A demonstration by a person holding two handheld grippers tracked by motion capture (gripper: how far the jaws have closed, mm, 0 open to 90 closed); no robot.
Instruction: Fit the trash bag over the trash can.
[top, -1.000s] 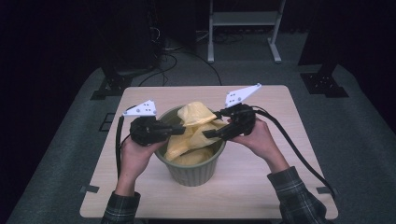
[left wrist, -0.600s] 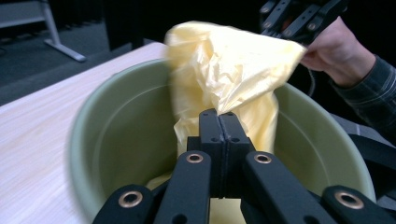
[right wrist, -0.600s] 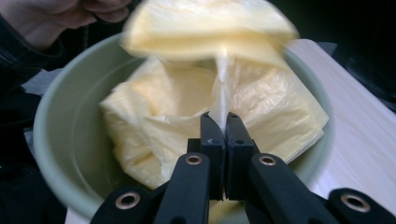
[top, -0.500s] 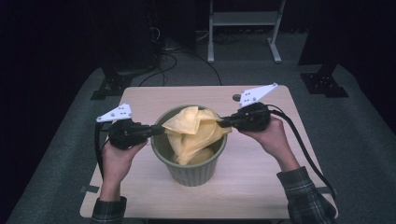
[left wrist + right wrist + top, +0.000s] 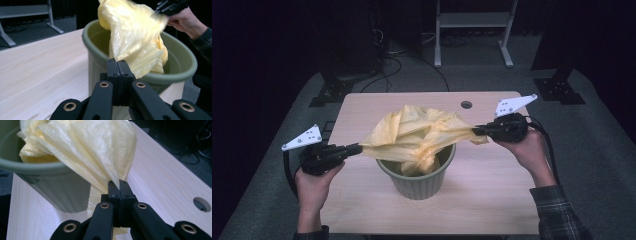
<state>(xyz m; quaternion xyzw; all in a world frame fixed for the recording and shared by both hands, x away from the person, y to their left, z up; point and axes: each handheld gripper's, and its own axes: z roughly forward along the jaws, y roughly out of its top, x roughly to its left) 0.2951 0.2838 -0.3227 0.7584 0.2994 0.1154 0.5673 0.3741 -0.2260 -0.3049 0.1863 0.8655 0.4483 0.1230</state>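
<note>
A yellow plastic bag point(image 5: 419, 132) hangs partly inside a green round bin point(image 5: 419, 182) at the middle of the wooden table point(image 5: 492, 200). Its upper part is stretched sideways above the rim. My left gripper point(image 5: 357, 148) is shut on the bag's left edge, out past the bin's left side. My right gripper point(image 5: 477, 131) is shut on the bag's right edge, just right of the rim. In the left gripper view the closed jaws point(image 5: 117, 65) pinch the bag point(image 5: 132, 37) in front of the bin point(image 5: 175, 75). In the right gripper view the closed jaws point(image 5: 117, 185) pinch a corner of the bag point(image 5: 95, 150) beside the bin point(image 5: 50, 192).
A round cable hole point(image 5: 466, 105) sits in the table's far right part. Behind the table stands a grey metal frame point(image 5: 472, 22), with cables on the floor point(image 5: 387, 55). Dark stand bases point(image 5: 559, 87) flank the table's back corners.
Both hands have moved apart, the left one leftwards and the right one rightwards. The bag, bunched over the bin before, is now pulled wide between the two grippers.
</note>
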